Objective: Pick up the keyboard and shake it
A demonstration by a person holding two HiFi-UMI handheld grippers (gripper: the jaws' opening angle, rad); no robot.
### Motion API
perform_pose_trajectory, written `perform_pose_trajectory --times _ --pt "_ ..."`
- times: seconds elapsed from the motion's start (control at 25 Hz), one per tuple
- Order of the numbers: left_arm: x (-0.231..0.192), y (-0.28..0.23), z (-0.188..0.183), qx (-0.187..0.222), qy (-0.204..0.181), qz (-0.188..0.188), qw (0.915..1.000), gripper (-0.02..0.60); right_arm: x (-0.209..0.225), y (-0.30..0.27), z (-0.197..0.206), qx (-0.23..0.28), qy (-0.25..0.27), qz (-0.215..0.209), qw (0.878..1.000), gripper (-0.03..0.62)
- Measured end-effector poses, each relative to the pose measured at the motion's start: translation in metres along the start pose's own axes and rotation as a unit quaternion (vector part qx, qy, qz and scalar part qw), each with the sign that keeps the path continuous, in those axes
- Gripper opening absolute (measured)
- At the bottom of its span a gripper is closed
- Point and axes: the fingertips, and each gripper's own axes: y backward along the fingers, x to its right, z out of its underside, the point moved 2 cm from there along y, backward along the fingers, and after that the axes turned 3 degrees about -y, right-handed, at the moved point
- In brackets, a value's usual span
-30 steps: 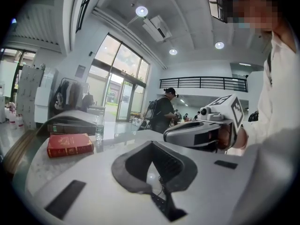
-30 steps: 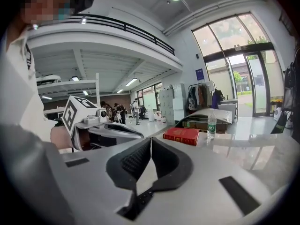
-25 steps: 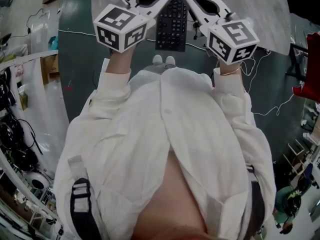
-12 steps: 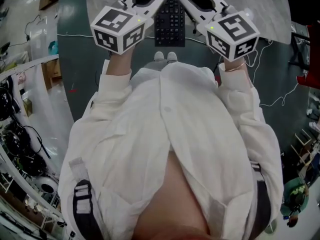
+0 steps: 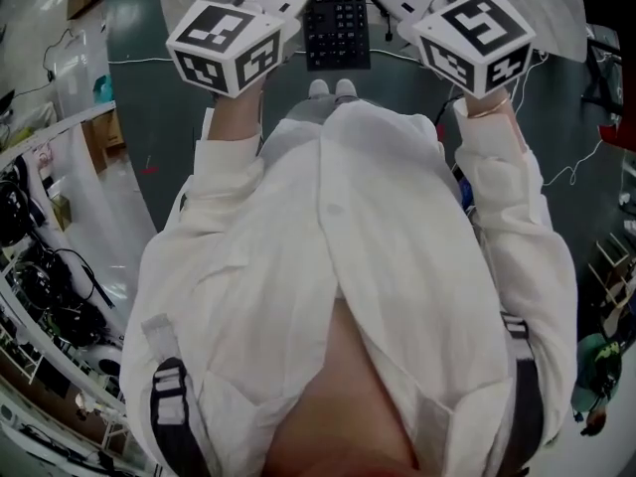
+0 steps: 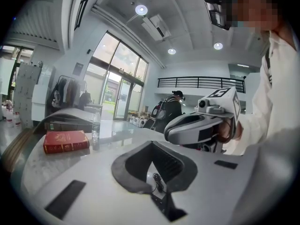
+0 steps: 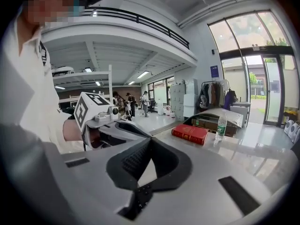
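Head view, keyboard (image 5: 338, 30) edges pinched (both sides)

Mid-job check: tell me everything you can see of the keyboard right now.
The keyboard is black and plastic-looking, its rows of dark keys facing up toward the head camera. Its long axis runs away from the person; the far end is cut off at the frame's top. The left gripper and right gripper are shut on it from opposite sides. Its near end sits about over the near edge of the pale table; whether it clears the table I cannot tell.
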Motion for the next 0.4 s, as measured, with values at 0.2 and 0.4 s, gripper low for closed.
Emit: perform_pose_trajectory --times 0.2,0.4 --pt "-0.0063 0.0063 0.0042 -0.004 0.001 0.002 1.0 0.012 -0.0057 -0.0094 -0.0033 -0.009 0.011 -0.01 1.0 0.029" --pt "-0.006 0.0096 0.006 -0.006 -0.001 0.001 1.0 0.012 -0.0106 -0.0085 -0.0016 -0.017 0.018 -0.011 1.0 0.028"
